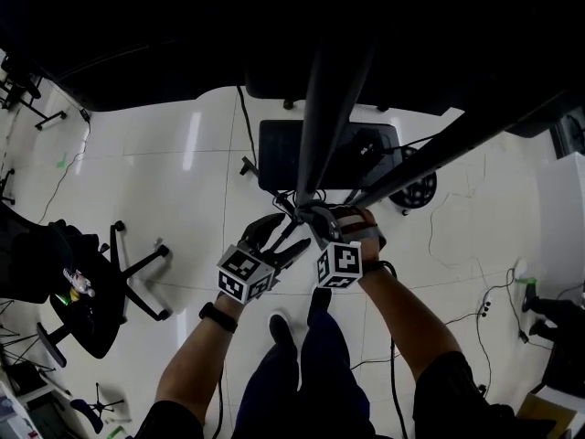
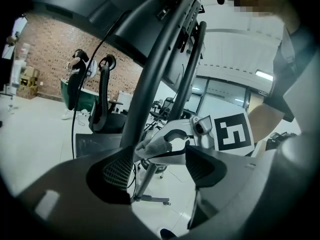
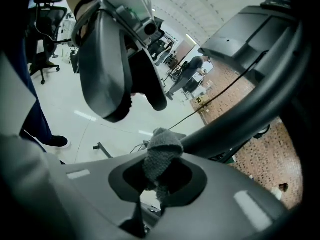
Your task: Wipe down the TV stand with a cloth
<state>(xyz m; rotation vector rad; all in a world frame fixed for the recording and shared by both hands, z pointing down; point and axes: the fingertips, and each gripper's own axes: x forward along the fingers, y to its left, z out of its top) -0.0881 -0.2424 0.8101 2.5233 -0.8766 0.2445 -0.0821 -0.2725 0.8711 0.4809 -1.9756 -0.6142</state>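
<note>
Pinching the cloth (image 3: pixel 161 151), your right gripper (image 3: pixel 159 178) has its jaws closed on a grey, nubbly knit wad. The wad bunches into a rounded lump above the pads, and a thin tail hangs below them. The lump sits right up against the pole (image 3: pixel 240 119) of the TV stand (image 1: pixel 322 108); actual contact can't be confirmed. The pole is a smooth, dark, round tube with a dull sheen, running on a slant.

Your left gripper (image 2: pixel 160 168) is on the other side of the pole, jaws spread wide. Its black pads are ribbed like fine mesh and press on nothing. The pole passes just beside one pad, and the cloth shows beyond the gap.

From the head view, both grippers meet at the pole, each with its black-and-white marker cube (image 1: pixel 245 274) turned up toward you. A black band (image 1: pixel 218 316) circles your left wrist.

At the foot of the pole lies the stand's base plate (image 1: pixel 274 154), flat, dark and rectangular, with cables trailing off it. Around the pole, the floor (image 1: pixel 164 181) is glossy white tile with strip-light glare. A black office chair (image 1: pixel 91 282) on a star base stands well to the pole's left. Behind the pole, in the left gripper view, there's a rough red-brown brick wall (image 2: pixel 50 49).
</note>
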